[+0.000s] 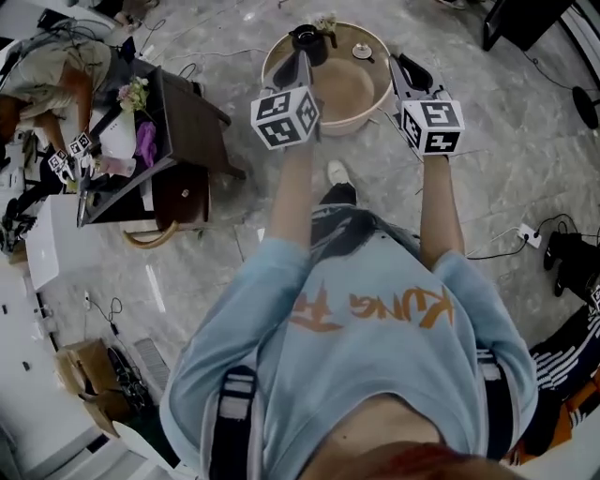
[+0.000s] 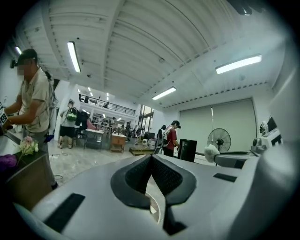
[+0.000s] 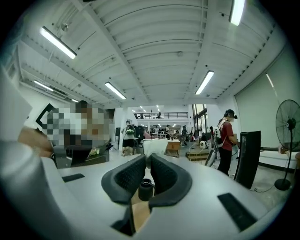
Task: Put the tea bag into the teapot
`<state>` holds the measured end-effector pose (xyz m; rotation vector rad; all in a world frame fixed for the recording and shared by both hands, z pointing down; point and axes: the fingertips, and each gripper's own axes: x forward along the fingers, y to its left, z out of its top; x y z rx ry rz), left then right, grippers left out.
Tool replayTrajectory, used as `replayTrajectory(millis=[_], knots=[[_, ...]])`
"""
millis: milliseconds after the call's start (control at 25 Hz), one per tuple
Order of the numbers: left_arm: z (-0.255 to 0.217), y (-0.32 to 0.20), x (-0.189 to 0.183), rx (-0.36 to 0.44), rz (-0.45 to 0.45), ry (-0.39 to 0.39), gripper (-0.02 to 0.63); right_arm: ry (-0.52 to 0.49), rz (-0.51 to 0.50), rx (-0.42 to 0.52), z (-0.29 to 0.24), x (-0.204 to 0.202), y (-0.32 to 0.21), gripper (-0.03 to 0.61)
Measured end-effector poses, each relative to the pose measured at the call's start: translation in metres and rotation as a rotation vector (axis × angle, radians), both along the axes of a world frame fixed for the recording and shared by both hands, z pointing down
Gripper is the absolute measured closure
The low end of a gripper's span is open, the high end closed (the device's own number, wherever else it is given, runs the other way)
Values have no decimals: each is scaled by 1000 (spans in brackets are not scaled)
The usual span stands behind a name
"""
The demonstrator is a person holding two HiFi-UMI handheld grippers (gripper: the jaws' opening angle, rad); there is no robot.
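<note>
A black teapot (image 1: 307,42) stands at the far side of a round beige table (image 1: 339,98). Beside it lies a small pale item (image 1: 325,21), too small to tell whether it is the tea bag. A small lidded cup (image 1: 362,52) sits to its right. My left gripper (image 1: 302,58) hovers just in front of the teapot, jaws shut and empty (image 2: 151,157). My right gripper (image 1: 401,66) is held over the table's right rim, also shut with nothing held (image 3: 146,157). In the right gripper view a dark pot (image 3: 144,190) shows below the pads.
A dark side table (image 1: 183,131) with flowers (image 1: 134,94) stands to the left, and a person (image 1: 52,70) works beside it. Cables and a power strip (image 1: 530,234) lie on the marble floor. A standing fan (image 3: 287,136) and several people are across the hall.
</note>
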<state>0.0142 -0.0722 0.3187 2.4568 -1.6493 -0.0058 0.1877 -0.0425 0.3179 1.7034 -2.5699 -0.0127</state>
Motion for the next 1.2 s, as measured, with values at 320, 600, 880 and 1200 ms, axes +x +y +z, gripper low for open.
replayTrajectory(millis=[320,600,880,1200], knots=[[33,-125,17,-94,73,-52,589,-101,110,-110,34,33,-113,531],[65,-208,-32,-181,2,-70,588,-136,25,-187,62,-19,-212,531],[83,-274,-89,-208,-80,-17,588,-96,-93,-213,66,-89,-298,531],[114,-296,-115,-265,-126,26,588,-79,-128,-231,75,-111,-340,531]])
